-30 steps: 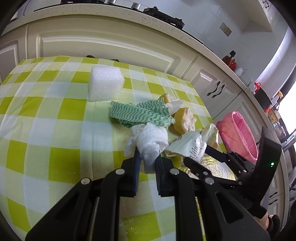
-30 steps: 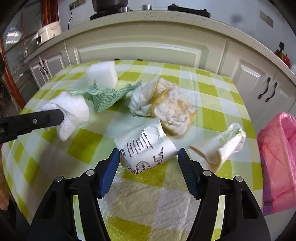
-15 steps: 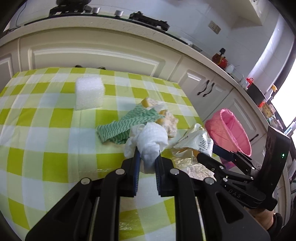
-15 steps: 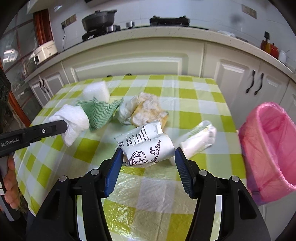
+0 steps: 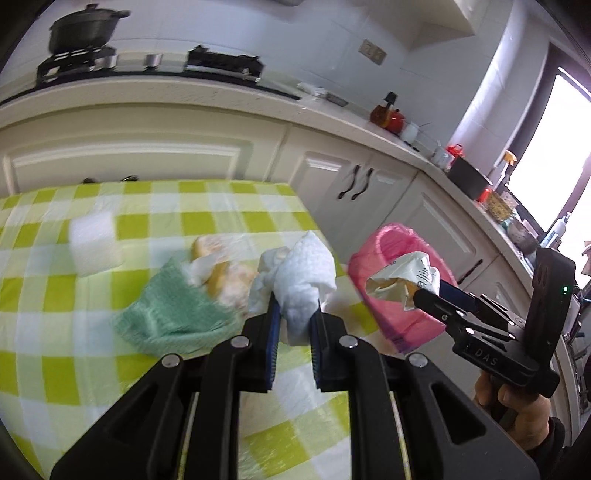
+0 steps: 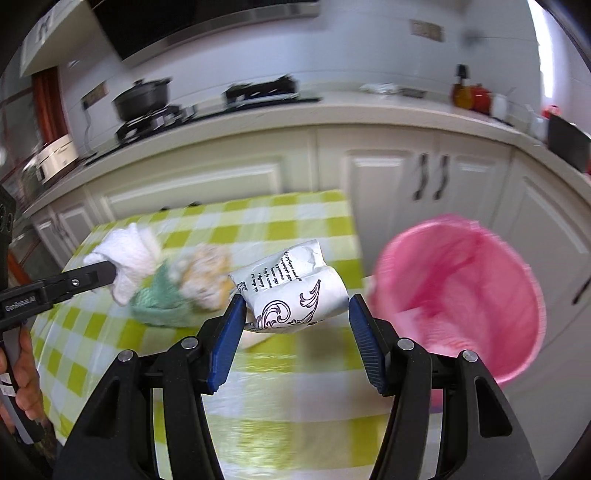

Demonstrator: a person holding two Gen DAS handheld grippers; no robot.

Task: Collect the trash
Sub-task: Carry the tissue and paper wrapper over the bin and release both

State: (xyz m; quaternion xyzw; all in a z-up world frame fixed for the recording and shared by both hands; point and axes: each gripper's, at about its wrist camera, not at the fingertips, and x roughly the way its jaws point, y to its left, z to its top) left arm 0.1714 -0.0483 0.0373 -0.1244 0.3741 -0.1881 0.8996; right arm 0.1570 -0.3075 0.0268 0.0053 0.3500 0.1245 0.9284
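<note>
My left gripper (image 5: 293, 321) is shut on a crumpled white paper towel (image 5: 301, 277) and holds it above the checked table (image 5: 55, 295). My right gripper (image 6: 293, 310) is shut on a crushed printed paper cup (image 6: 291, 288), held in the air near the table's right edge. The pink-lined trash bin (image 6: 461, 295) stands on the floor just right of the cup. In the left wrist view the right gripper (image 5: 428, 291) holds the cup (image 5: 402, 277) over the bin (image 5: 395, 295). In the right wrist view the left gripper (image 6: 109, 273) with the towel (image 6: 129, 254) is at the left.
On the table lie a green wavy cloth (image 5: 170, 310), yellow peel scraps with tissue (image 5: 218, 266) and a white foam block (image 5: 94, 240). White kitchen cabinets (image 6: 424, 177) and a counter with a stove and pot (image 5: 85, 33) stand behind.
Both grippers have lifted their loads off the table and swung right toward the pink bin. The cup now hangs at the bin's rim.
</note>
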